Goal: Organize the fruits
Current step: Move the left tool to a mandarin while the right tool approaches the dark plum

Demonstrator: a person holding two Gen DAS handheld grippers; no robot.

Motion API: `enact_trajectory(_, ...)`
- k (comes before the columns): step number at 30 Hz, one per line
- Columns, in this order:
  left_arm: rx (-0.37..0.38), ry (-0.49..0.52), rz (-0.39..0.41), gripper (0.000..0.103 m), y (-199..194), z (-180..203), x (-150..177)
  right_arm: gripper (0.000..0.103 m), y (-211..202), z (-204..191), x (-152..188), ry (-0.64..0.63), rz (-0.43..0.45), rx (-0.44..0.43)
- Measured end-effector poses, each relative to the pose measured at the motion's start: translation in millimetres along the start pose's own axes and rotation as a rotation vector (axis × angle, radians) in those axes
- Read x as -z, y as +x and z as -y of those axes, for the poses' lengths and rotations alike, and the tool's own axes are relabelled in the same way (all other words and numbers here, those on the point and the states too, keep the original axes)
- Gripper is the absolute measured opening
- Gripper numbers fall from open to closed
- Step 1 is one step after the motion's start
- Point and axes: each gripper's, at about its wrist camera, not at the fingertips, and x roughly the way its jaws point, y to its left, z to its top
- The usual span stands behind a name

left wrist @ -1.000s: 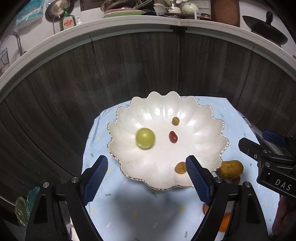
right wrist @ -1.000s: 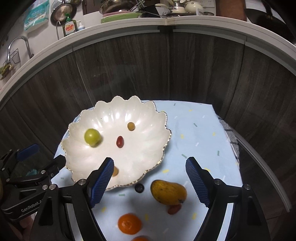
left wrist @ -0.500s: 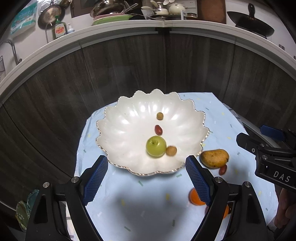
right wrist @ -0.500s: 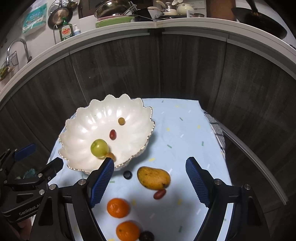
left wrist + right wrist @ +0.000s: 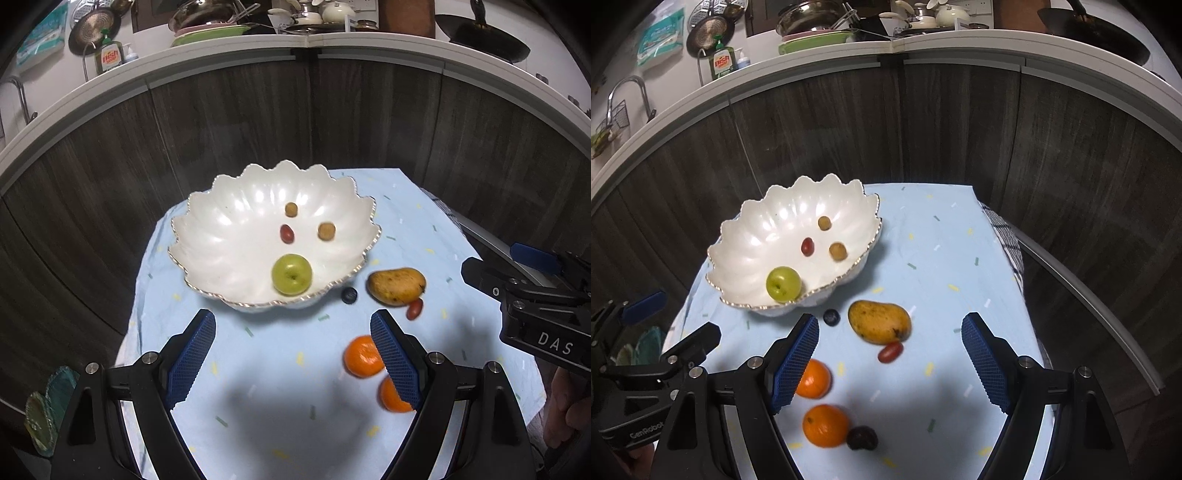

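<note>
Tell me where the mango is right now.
The mango lies on the blue cloth just outside the white bowl's near right rim, between a blueberry and a red grape.

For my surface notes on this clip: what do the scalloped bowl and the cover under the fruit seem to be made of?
Scalloped bowl: looks like glazed ceramic or porcelain, pearly white and glossy, with bright highlights along its ribs and a thin metallic-looking line on the rim; glass or plastic can't be ruled out.
Cover: seems to be thin woven fabric, matte pale blue with small printed dashes, wrinkled and draping over the edges.
</note>
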Motion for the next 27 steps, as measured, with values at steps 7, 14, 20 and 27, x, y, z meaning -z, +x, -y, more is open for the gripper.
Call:
enact_trajectory(7,0.017,0.022,-0.014,0.086,-3.9,17.1,10.5,0.080,-5.3,10.6,16.3,-0.012,-0.011,0.001)
enact_trajectory(14,0.044,0.032,-0.043,0.086,-0.9,34.7,24.6,0.080,-3.1,24.3,33.7,-0.003,-0.029,-0.002)
enact_trajectory(20,0.063,0.034,-0.063,0.086,3.9,49.3,34.9,0.080,2.1,35.9,47.4,0.005,-0.052,-0.007)
enact_trajectory(27,0.072,0.018,-0.081,0.086,12.0,61.3,44.1,0.080,6.0,46.3,60.0,-0.005,-0.070,-0.014)
